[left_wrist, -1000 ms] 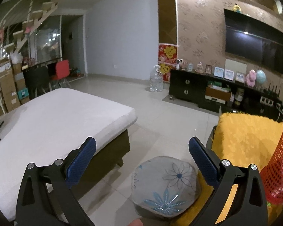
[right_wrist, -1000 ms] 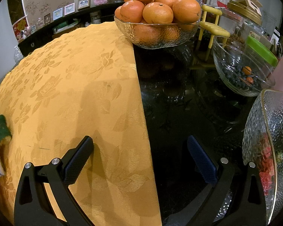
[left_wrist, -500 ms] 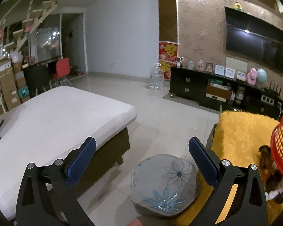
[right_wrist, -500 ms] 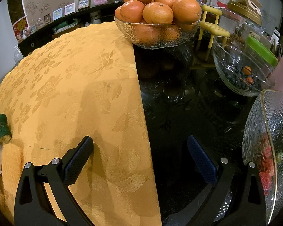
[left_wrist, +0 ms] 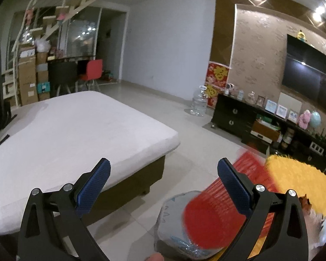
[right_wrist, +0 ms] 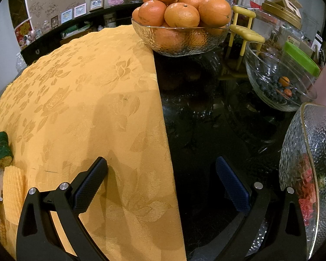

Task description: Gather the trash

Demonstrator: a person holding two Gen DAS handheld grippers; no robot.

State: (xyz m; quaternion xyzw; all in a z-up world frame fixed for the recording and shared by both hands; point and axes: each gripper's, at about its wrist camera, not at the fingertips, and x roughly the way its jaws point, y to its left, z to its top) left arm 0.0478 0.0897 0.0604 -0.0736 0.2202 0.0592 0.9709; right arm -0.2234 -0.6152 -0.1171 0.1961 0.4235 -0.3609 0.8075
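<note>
Left hand-held gripper (left_wrist: pixel 163 174) up over floor, jaws spread wide, nothing between them; aimed at room, not at any trash. Blurred red mesh basket (left_wrist: pixel 215 208) low beside its right finger, in front of round floral cushion (left_wrist: pixel 173 230); likely the bin for trash, so near surface edge.

Scraps (right_wrist: pixel 2 152) (green-yellow piece, wrappers) heaped at far left edge of yellow cloth (right_wrist: pixel 87 108), nearest basket side.

Right hand-held gripper (right_wrist: pixel 162 184) low over surface, jaws wide apart, holding nothing, straddling cloth edge. Orange bowl (right_wrist: pixel 182 37) well apart, not trash.
</note>
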